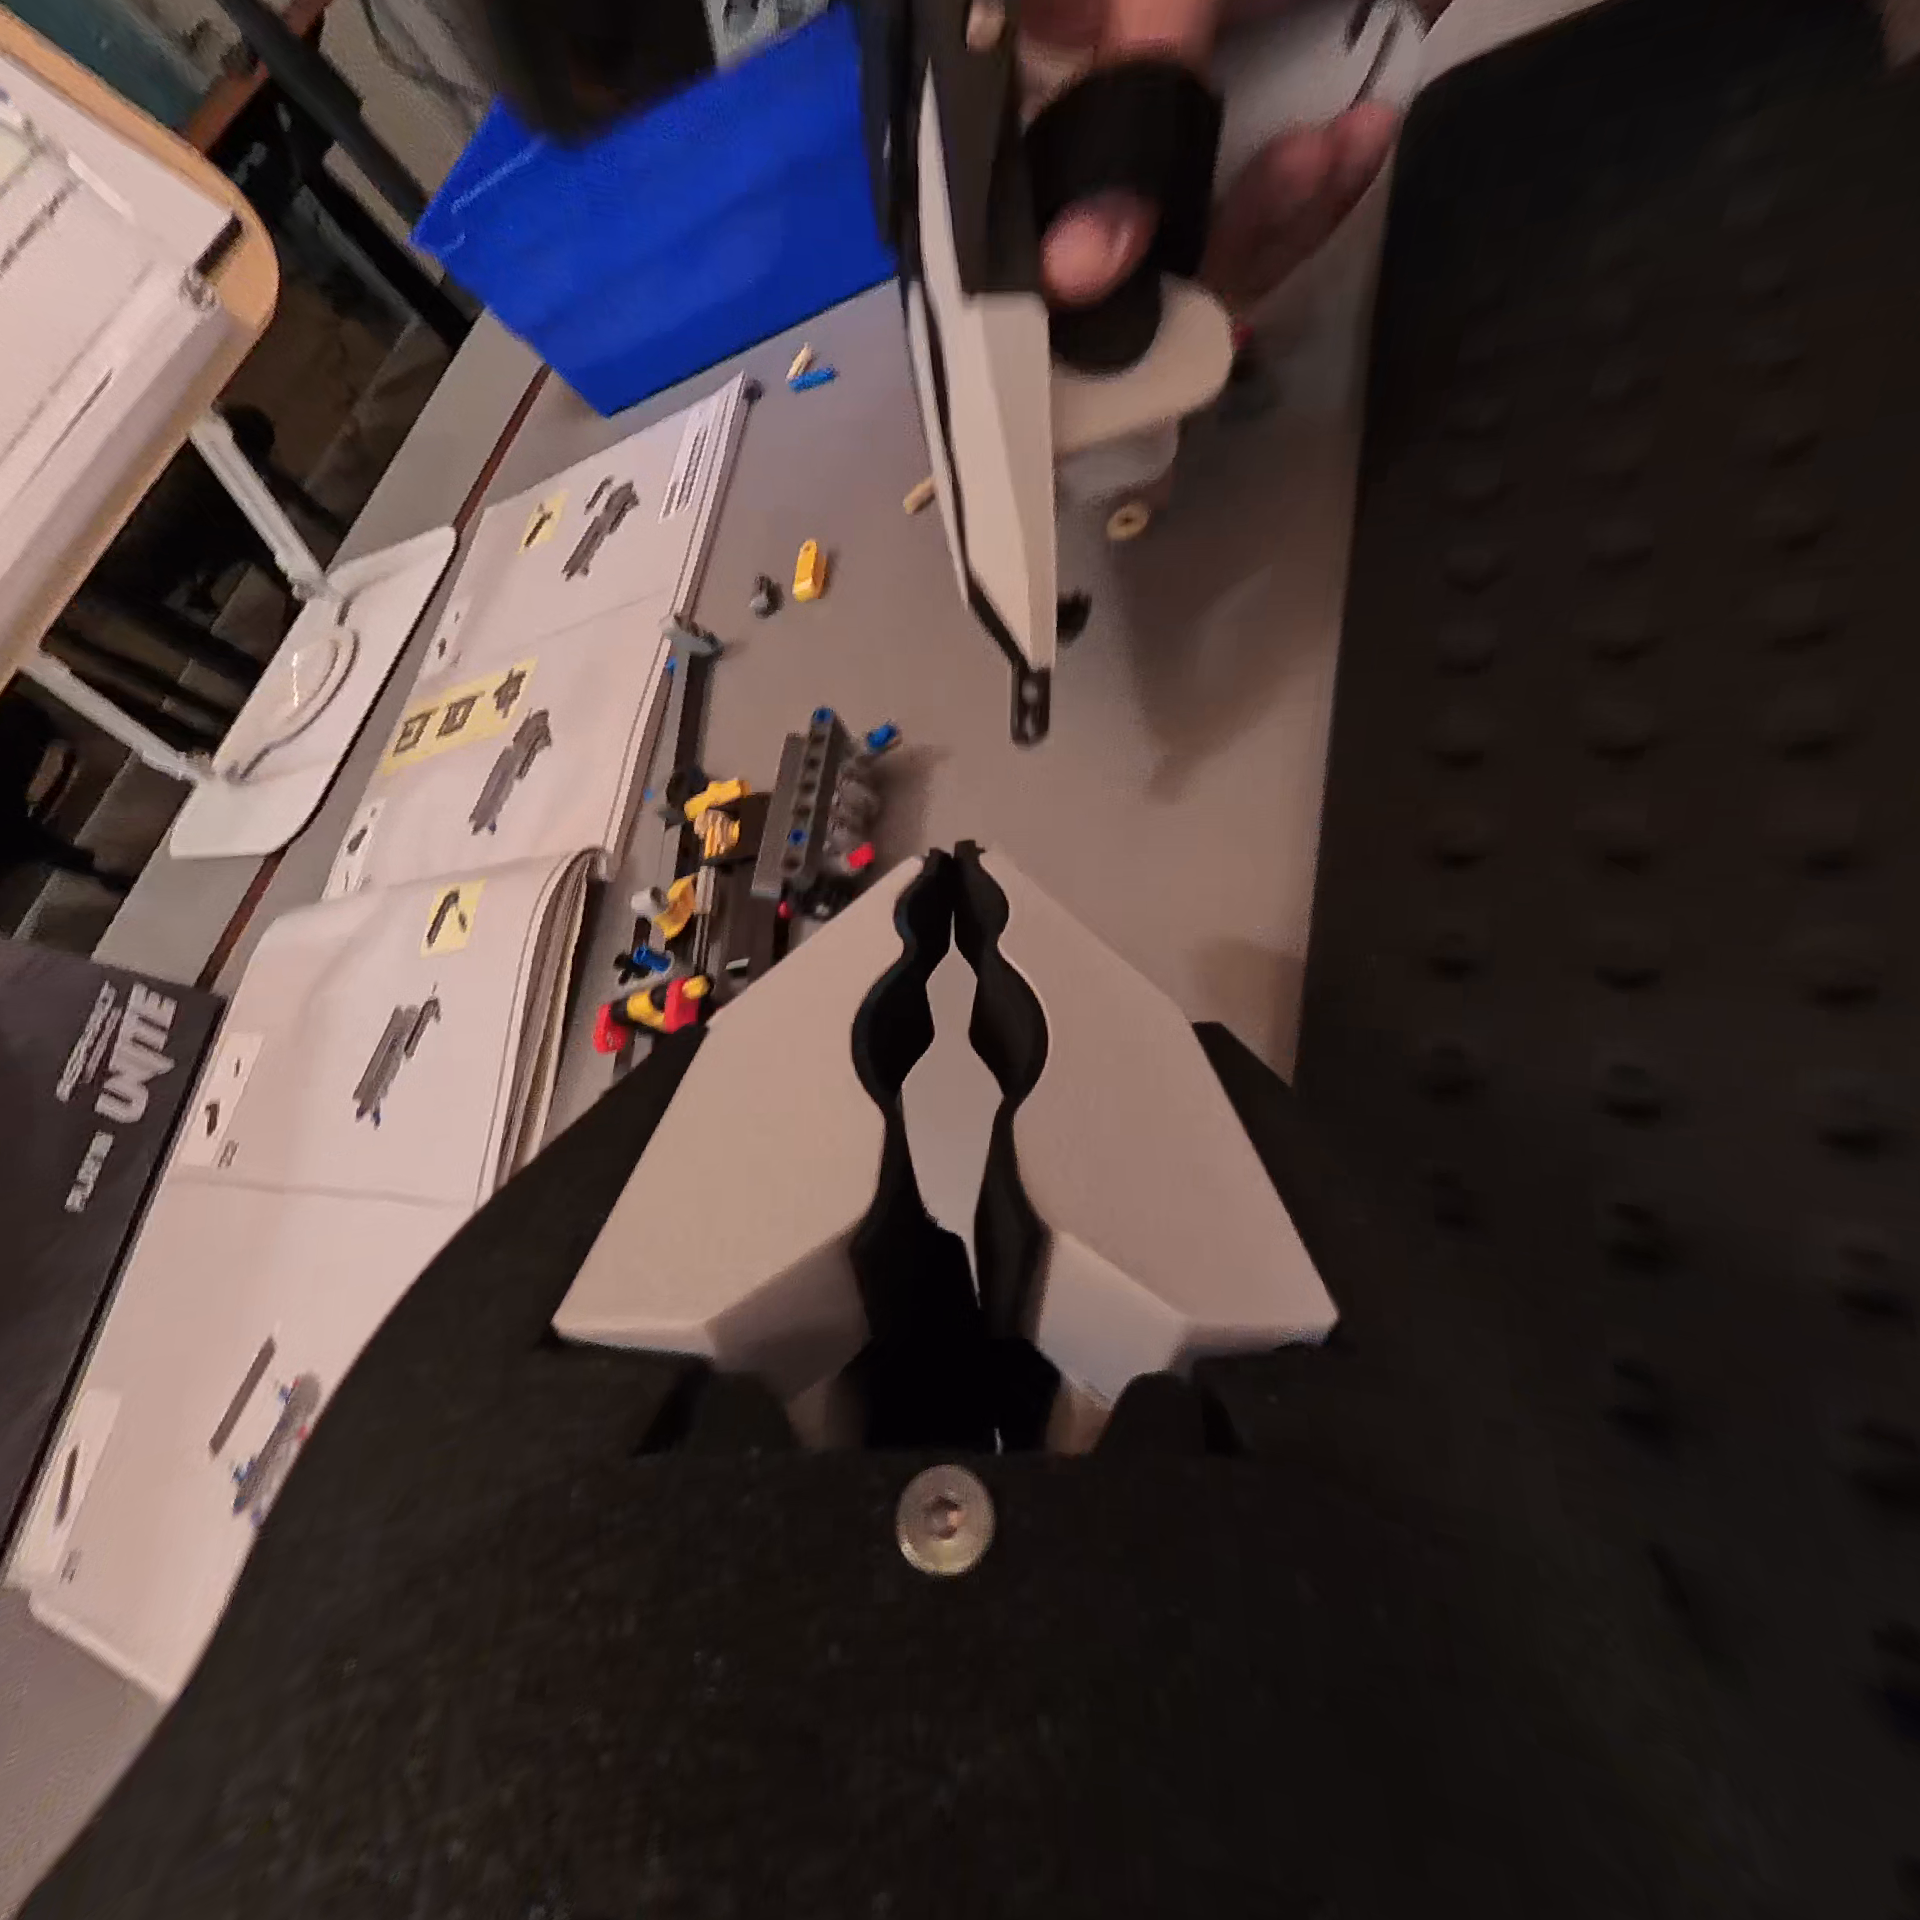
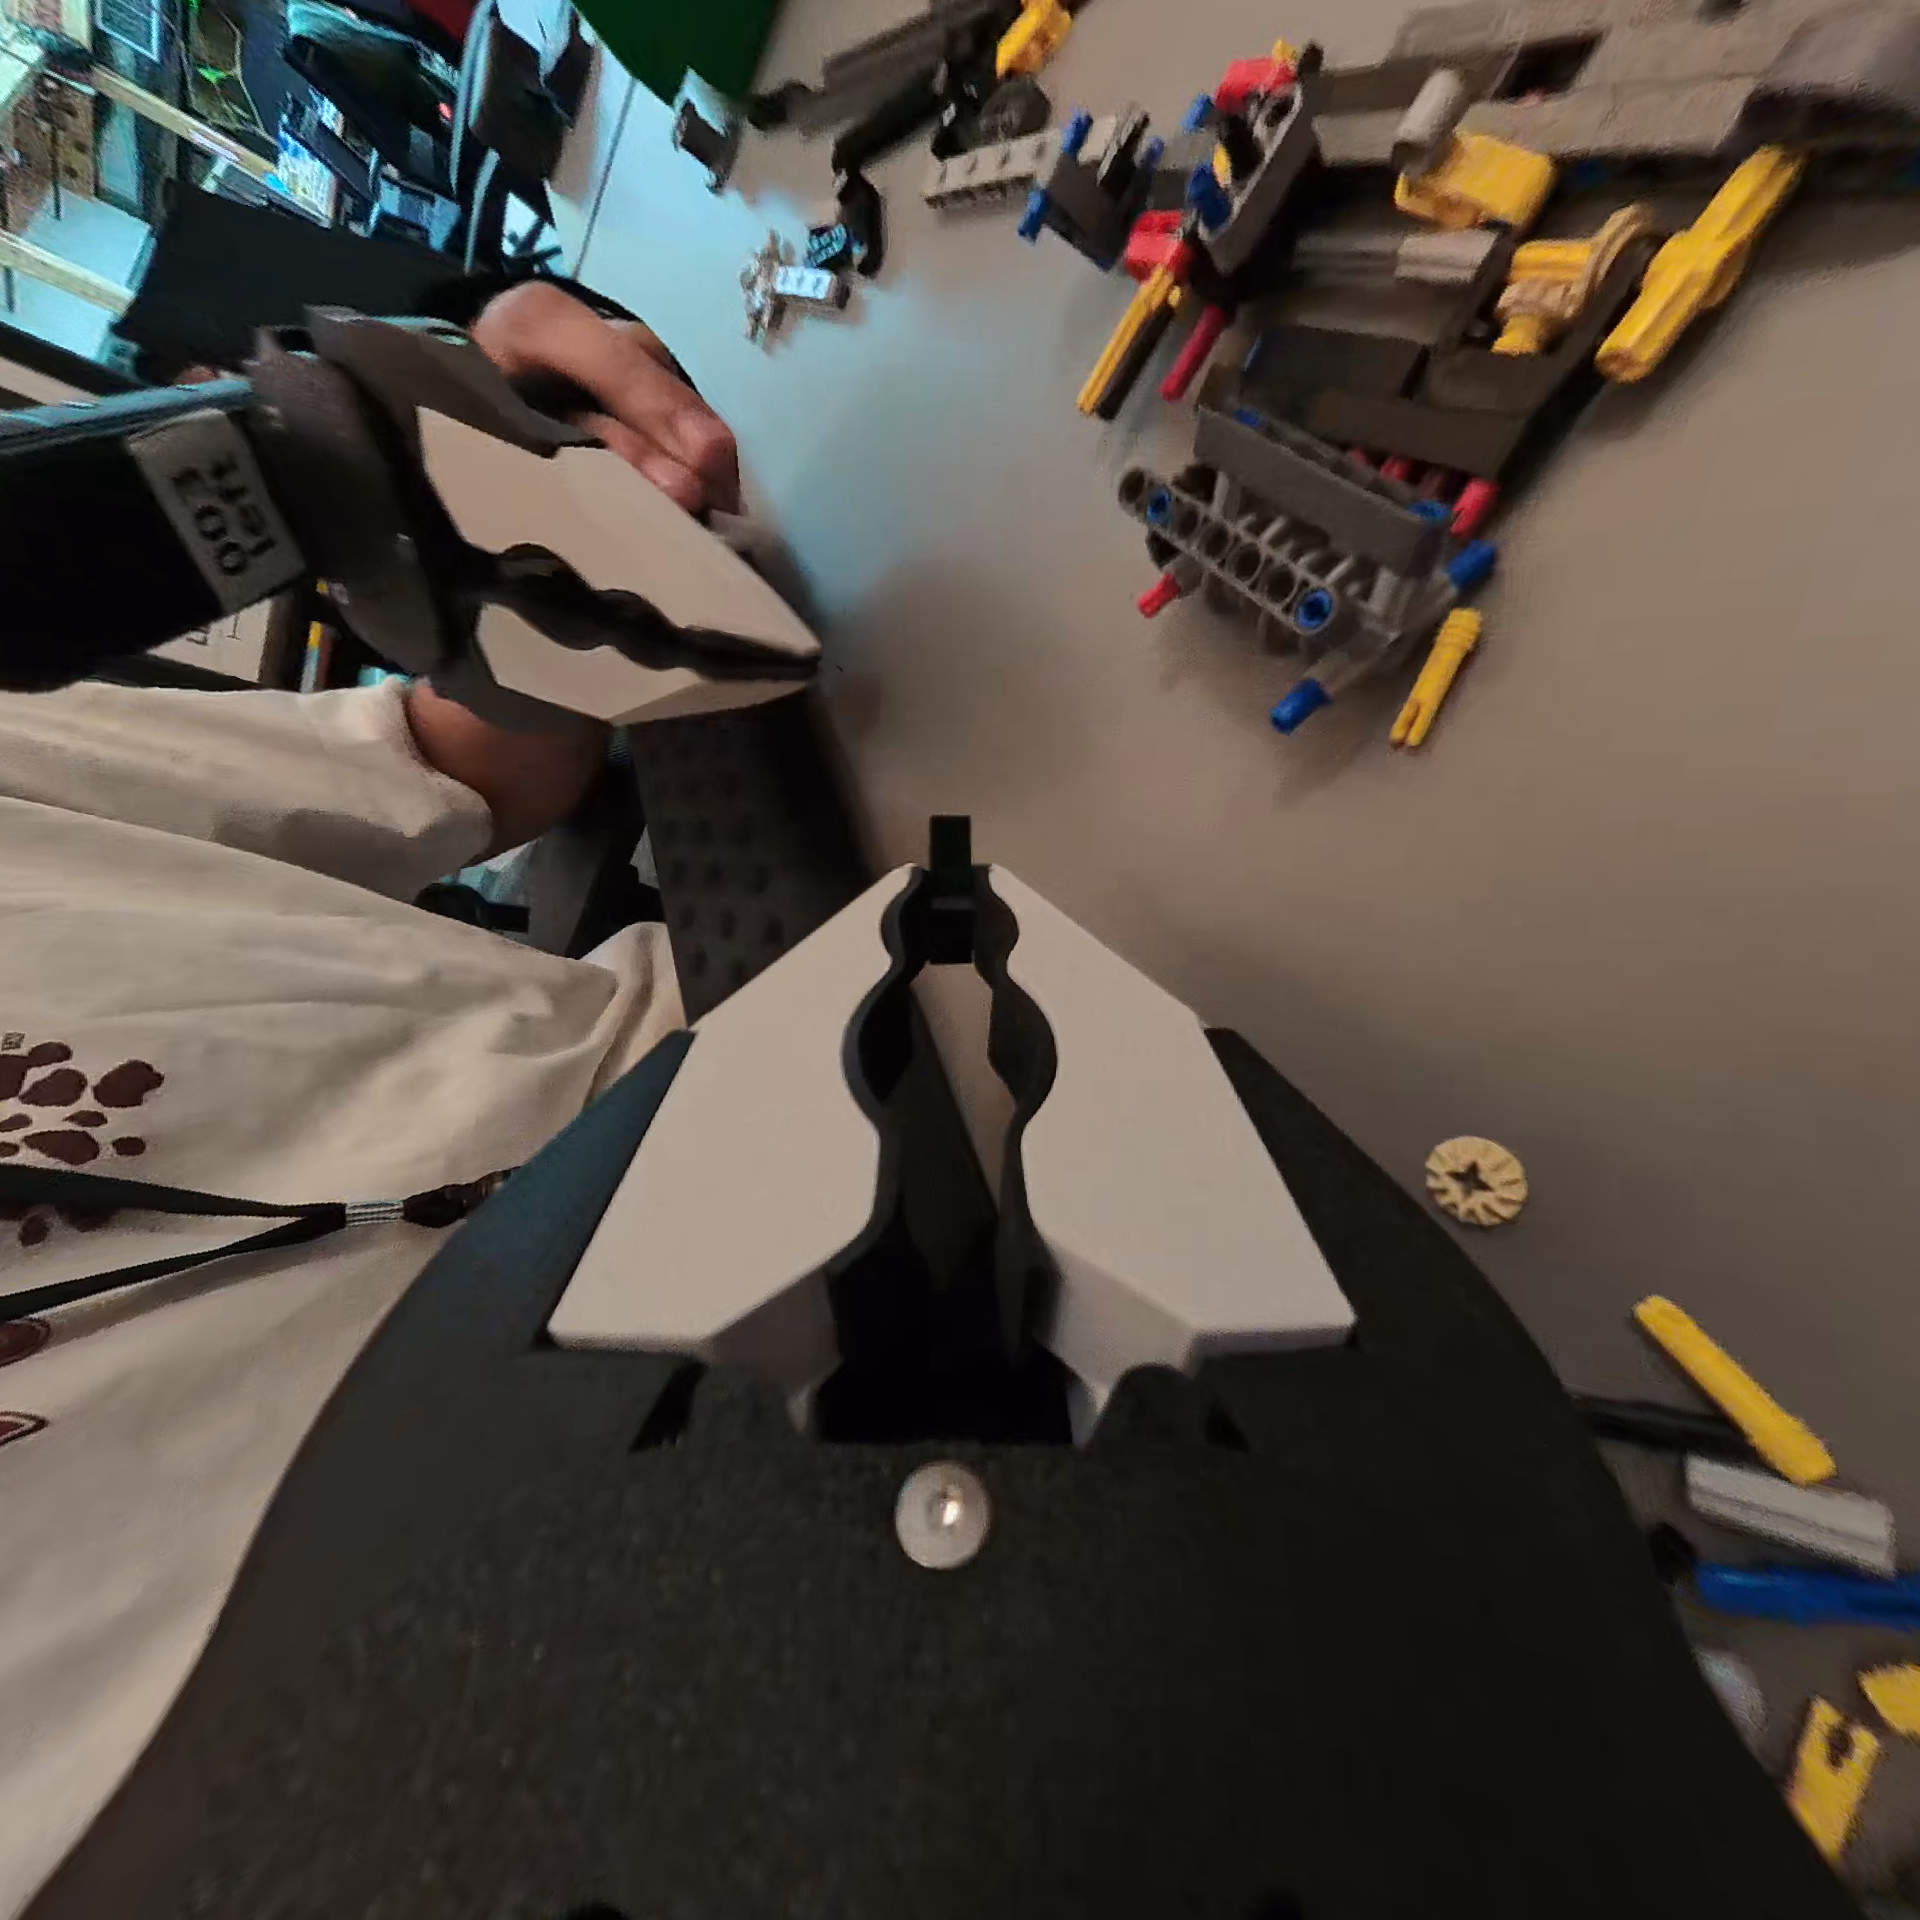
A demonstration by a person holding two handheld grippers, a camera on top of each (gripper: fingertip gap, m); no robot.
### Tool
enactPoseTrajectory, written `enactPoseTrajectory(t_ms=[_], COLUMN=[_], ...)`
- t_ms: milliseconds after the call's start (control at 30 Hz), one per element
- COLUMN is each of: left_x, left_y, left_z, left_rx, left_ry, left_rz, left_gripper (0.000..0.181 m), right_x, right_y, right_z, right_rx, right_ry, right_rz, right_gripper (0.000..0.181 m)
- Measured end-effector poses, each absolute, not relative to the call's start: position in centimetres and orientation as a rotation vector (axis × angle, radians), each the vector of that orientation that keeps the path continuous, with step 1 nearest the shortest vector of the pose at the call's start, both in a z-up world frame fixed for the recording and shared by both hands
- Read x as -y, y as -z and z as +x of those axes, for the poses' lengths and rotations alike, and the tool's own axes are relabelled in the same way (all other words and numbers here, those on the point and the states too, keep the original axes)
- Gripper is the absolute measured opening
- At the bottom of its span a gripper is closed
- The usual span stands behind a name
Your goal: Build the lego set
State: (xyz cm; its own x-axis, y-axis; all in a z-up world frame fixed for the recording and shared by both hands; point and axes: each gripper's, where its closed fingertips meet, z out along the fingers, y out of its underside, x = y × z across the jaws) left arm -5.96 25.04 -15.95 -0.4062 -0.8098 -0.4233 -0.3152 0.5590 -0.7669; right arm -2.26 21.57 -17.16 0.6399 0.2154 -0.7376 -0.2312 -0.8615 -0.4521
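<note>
I see a big gray bench filling the middle of the left wrist view. An open booklet lies on it at the left of that frame, and a blue box sits at the top. A black studded plate covers the right side.

The half-built lego model lies on the bench in the upper right of the right wrist view. It is gray with yellow, red and blue bits. In the left wrist view it sits just past my left tool's tips, beside the booklet.

My left tool is at the middle of its frame. Its tips touch and I see nothing between them.

My right tool is closed down on a small black piece that pokes out past the tips.

A tan gear lies alone at the right. Loose yellow, gray and blue pieces sit in the lower right corner.
</note>
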Motion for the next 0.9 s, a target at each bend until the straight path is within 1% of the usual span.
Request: enactPoseTrajectory(t_ms=[133,233,333,400,433,467,633,700,800,867,900], left_x=[-25.3,-25.7,-27.0,-28.3,-28.5,-28.6,-28.4,-27.3,-25.8,-24.0,-23.4], left_y=[15.7,15.6,17.4,18.7,19.2,19.5,19.5,19.6,19.9,19.3,18.8], left_z=[-5.6,-5.0,-4.0,-2.8,-2.2,-1.6,0.1,-0.1,-1.2,-2.3,-2.7], left_rx=[-1.954,-1.945,-2.002,-2.044,-2.081,-2.112,-2.171,-2.183,-2.197,-2.217,-2.213], left_ry=[0.823,0.890,0.895,0.817,0.801,0.792,0.869,0.918,0.952,1.065,1.114], left_rz=[-1.036,-1.138,-1.283,-1.344,-1.353,-1.360,-1.426,-1.415,-1.402,-1.386,-1.374], left_gripper=[0.000,0.001,0.004,0.017,0.027,0.030,0.031,0.024,0.026,0.021,0.014], right_x=[-21.8,-21.7,-21.9,-22.2,-22.2,-22.1,-21.7,-21.4,-21.2,-21.0,-20.9], right_y=[15.6,16.5,17.3,17.5,17.7,17.9,19.1,19.5,18.8,18.5,18.6], right_z=[0.7,2.7,2.5,1.5,0.9,0.2,-0.8,-0.5,0.0,0.9,1.3], right_rx=[-0.102,-0.219,-0.243,-0.190,-0.152,-0.120,-0.025,-0.013,-0.046,-0.076,-0.086], right_ry=[-1.076,-1.038,-0.992,-0.924,-0.894,-0.876,-0.761,-0.710,-0.733,-0.729,-0.713], right_rz=[-2.247,-2.226,-2.215,-2.210,-2.217,-2.235,-2.318,-2.332,-2.287,-2.277,-2.289], right_gripper=[0.007,0.007,0.007,0.007,0.007,0.007,0.007,0.007,0.007,0.007,0.007])
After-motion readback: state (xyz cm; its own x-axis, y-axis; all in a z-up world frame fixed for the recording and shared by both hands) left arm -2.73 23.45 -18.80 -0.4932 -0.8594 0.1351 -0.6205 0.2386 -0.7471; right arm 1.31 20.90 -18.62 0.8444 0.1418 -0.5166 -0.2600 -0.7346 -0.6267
